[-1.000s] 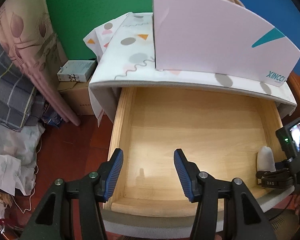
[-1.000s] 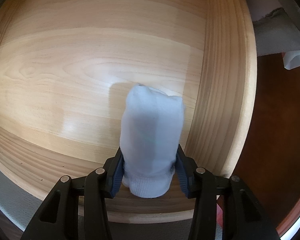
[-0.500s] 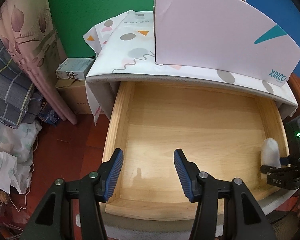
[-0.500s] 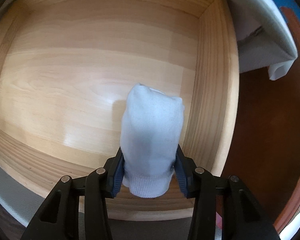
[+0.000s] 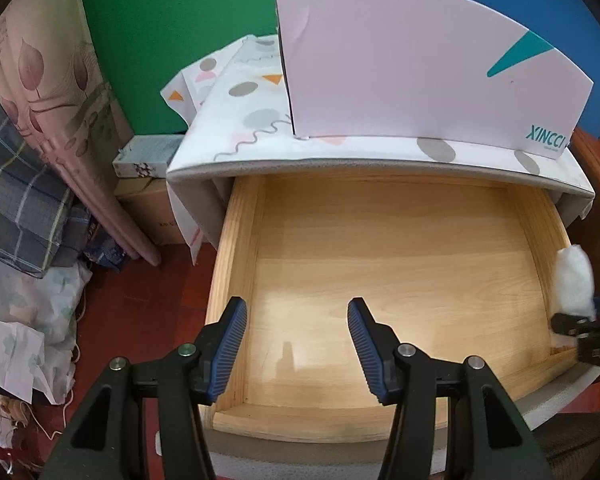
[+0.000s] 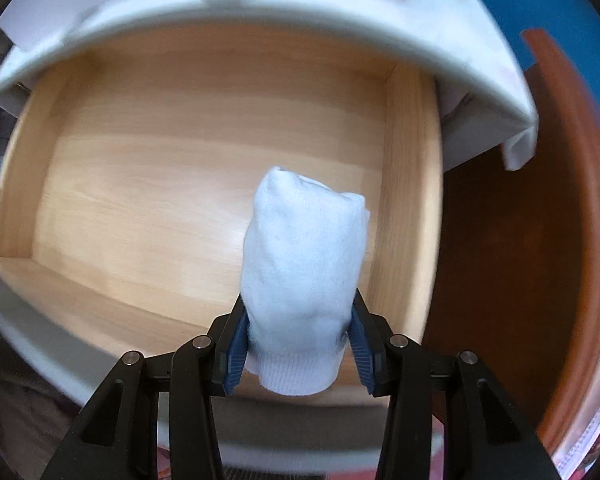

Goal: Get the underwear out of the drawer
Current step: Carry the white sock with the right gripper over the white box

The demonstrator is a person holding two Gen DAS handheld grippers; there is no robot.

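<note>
The wooden drawer (image 5: pixel 236 264) stands pulled open under a cloth-covered cabinet top, its floor bare. My right gripper (image 6: pixel 298 332) is shut on a rolled white underwear bundle (image 6: pixel 304 256) and holds it above the drawer's right side (image 6: pixel 412 200). In the left wrist view the bundle (image 5: pixel 574 284) shows at the far right, over the drawer's right wall. My left gripper (image 5: pixel 298 344) is open and empty above the drawer's front left part.
A large white box (image 5: pixel 420 76) marked XINCCI stands on the patterned cloth (image 5: pixel 244 120) of the cabinet top. Bedding and clothes (image 5: pixel 24 184) pile up at the left on the red floor, with small boxes (image 5: pixel 144 156) beside the cabinet. Dark red wooden furniture (image 6: pixel 560 200) is at the right.
My right gripper has risen and pulled back with the white bundle, from the drawer floor to above the right wall. My left gripper has backed away a little, still open.
</note>
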